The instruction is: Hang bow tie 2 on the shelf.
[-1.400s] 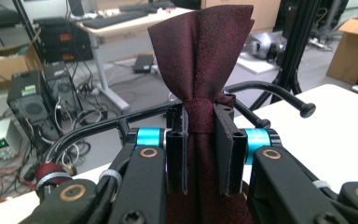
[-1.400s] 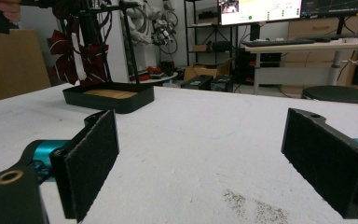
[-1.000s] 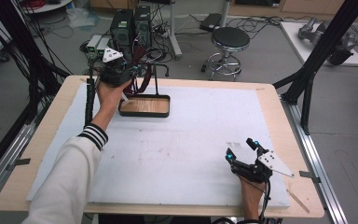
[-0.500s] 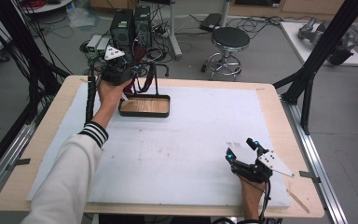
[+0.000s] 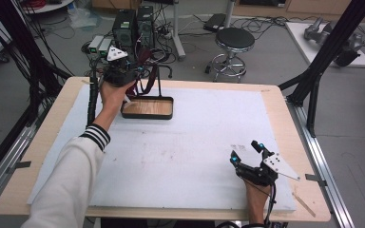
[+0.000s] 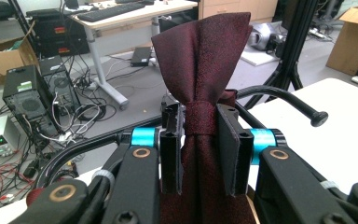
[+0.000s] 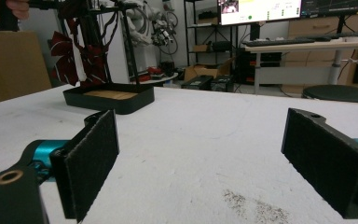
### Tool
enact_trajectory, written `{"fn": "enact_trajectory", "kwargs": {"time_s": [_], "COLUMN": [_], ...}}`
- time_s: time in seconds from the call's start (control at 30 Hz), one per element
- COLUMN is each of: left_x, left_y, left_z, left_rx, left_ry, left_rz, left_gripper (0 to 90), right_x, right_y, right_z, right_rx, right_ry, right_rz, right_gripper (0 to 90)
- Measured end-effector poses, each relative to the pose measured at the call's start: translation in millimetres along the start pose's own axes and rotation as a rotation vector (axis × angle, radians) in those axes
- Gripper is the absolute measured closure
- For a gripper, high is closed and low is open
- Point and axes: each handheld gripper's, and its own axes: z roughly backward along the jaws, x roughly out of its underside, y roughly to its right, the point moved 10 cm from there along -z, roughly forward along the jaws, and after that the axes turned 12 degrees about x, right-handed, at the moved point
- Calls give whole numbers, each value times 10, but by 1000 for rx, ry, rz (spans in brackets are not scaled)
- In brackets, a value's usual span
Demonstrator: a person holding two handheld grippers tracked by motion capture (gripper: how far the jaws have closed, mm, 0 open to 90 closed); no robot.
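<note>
Between the left gripper [image 6: 198, 154] jaws, the bow tie [image 6: 200, 60] stands upright.

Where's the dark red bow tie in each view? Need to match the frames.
High view: bow tie at the stand by the left gripper, far left of the table.
Left gripper view: centre, its knot between the jaws, which have just been opening.
Right gripper view: top left, hanging on the stand.
Shared landmark: the black tray under the stand.
</note>
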Motion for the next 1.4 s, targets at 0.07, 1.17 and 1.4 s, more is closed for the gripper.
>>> {"fn": "enact_trajectory", "kwargs": {"time_s": [0.07,1.17,1.4], "left_x": [-7,-60,131], "left_y": [3,282,447], "left_z": [0,569,926], "left_rx": [2,124,154], "left_ry": [4,134,188], "left_rz": [-3,-127,-185], "left_gripper": [708,105,101], "right_x": [-2,5,4], "right_y": [2,-8,-19], "right_z": [-1,10,12], "right_rx": [1,-1,0], "right_ry": [1,-4,1], "right_rz": [2,0,17], "right_gripper": [102,102,102]}}
